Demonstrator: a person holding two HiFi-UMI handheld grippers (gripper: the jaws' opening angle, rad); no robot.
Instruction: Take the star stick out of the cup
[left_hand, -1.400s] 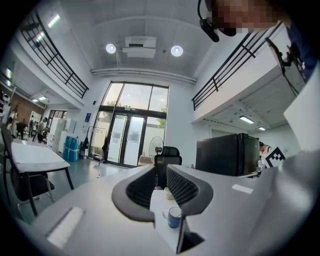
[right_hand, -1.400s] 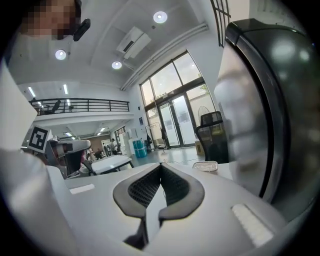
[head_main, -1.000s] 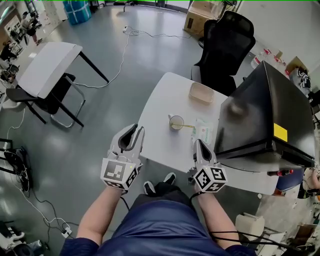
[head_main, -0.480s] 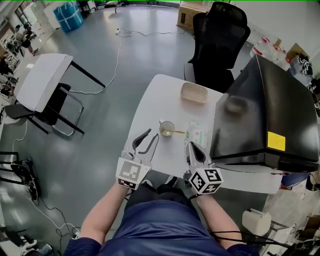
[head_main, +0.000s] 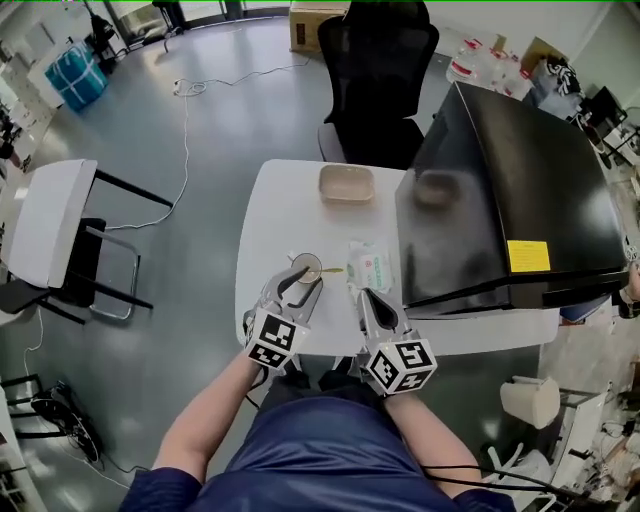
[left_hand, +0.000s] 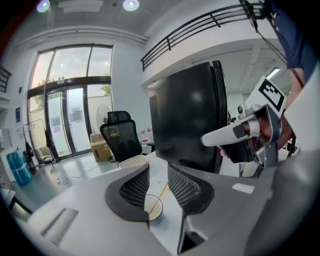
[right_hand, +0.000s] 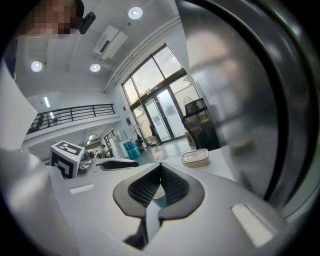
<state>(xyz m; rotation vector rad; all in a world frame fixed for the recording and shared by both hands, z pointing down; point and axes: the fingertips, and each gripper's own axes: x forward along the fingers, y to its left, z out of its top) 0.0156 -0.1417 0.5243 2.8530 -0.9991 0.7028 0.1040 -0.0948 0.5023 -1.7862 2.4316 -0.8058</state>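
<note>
Near cup (head_main: 306, 266) | left tongs (left_hand: 158, 168) apart, empty | right tongs (right_hand: 161, 167) closed | star stick (left_hand: 161, 192) faint

The tabletop (head_main: 265, 220) is white. On it the cup (head_main: 306, 264) is pale, the star stick (head_main: 332, 270) yellow, the tray (head_main: 346, 184) beige, the packet (head_main: 367, 268) white with green print. The cabinet (head_main: 520, 170) is glossy black with a yellow label (head_main: 527, 256). The left tool (head_main: 303, 283) and right tool (head_main: 366, 297) are light grey with black grid-textured pads (left_hand: 134, 189) and black-and-white square markers. The chair (head_main: 378, 70) is black, the floor (head_main: 180, 230) grey.
</note>
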